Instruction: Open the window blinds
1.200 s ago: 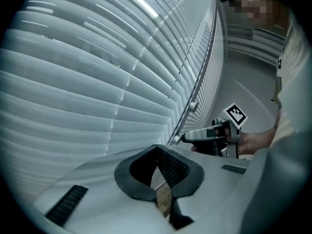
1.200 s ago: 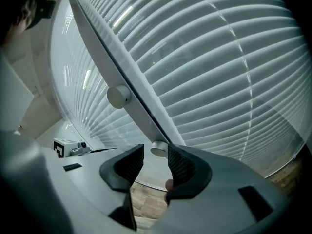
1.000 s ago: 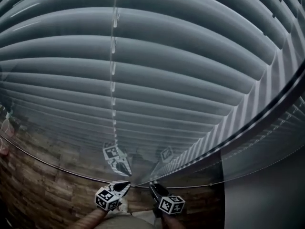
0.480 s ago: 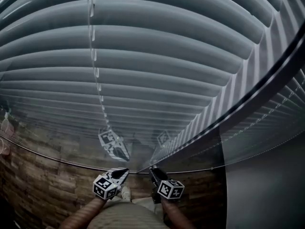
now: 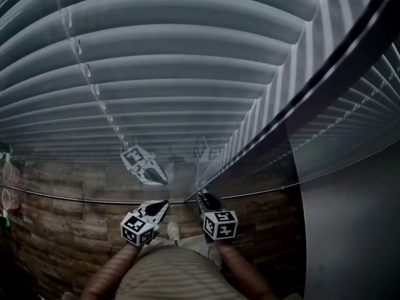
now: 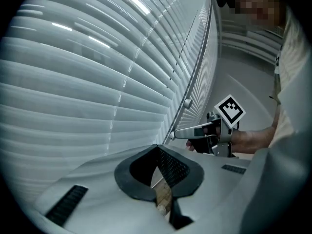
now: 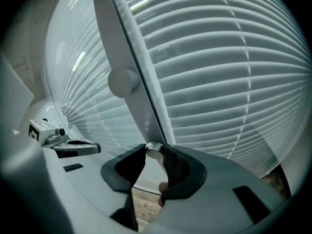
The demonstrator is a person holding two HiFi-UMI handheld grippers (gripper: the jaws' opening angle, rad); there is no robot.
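Note:
Closed pale slat blinds (image 5: 187,55) fill the window behind glass, with a bead cord (image 5: 87,74) hanging at the left. A dark upright frame bar (image 5: 300,105) runs beside them. My right gripper (image 5: 205,199) reaches the foot of this bar. In the right gripper view its jaws have just been closing and grip a small round metal knob (image 7: 154,149); a second, larger knob (image 7: 123,82) sits higher on the bar (image 7: 117,43). My left gripper (image 5: 161,207) hangs close beside it, tips together, holding nothing (image 6: 157,149). From there I see the right gripper (image 6: 181,133) against the bar.
Wood plank floor (image 5: 56,230) lies below the window's bottom rail (image 5: 75,199). A plain grey wall panel (image 5: 350,230) stands at the right. The glass mirrors both grippers (image 5: 142,164). The person's arms and clothing (image 5: 169,274) fill the bottom middle.
Both grippers now sit higher in the head view, closer to the bottom rail, as the view tipped down. The bead cord has slid left.

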